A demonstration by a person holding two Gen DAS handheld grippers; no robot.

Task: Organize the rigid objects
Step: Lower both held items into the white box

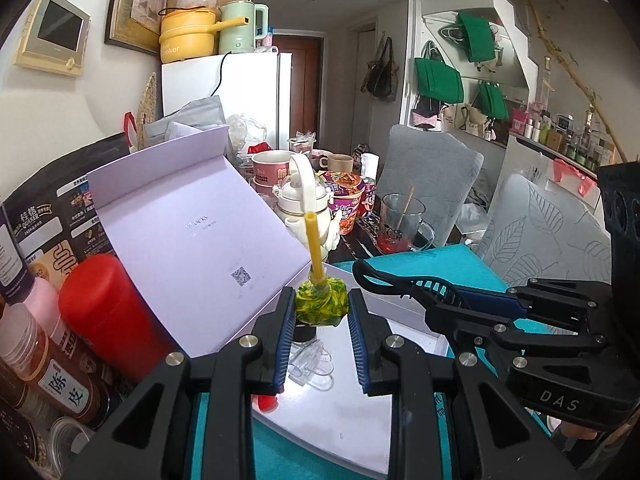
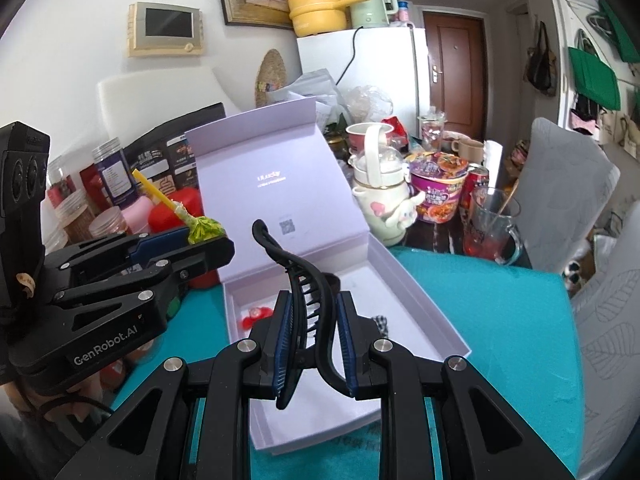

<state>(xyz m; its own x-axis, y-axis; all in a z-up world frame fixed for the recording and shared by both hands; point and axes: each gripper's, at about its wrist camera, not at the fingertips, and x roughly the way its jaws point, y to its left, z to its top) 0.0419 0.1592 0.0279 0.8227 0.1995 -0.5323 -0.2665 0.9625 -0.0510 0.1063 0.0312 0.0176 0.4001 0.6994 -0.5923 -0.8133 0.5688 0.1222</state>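
Note:
An open lilac box point(image 2: 416, 308) lies on the teal table, its lid point(image 1: 192, 248) standing up behind it. My left gripper point(image 1: 320, 308) is shut on a lollipop point(image 1: 322, 304) in a green-yellow wrapper with a yellow stick, held above the box's left part. In the right wrist view the lollipop point(image 2: 206, 229) sits at that gripper's tip. My right gripper point(image 2: 314, 300) is shut on a black hair claw clip point(image 2: 308, 312) over the box's middle. In the box lie a clear plastic clip point(image 1: 314, 364) and small red pieces point(image 2: 252, 316).
A red bottle point(image 1: 108, 312), spice jars point(image 1: 60, 376) and a black snack bag point(image 1: 60, 208) crowd the left side. Behind the box stand a white teapot point(image 2: 380, 196), a noodle cup point(image 2: 438, 188) and a glass mug point(image 2: 490, 224). Grey chairs point(image 2: 568, 184) stand at the right.

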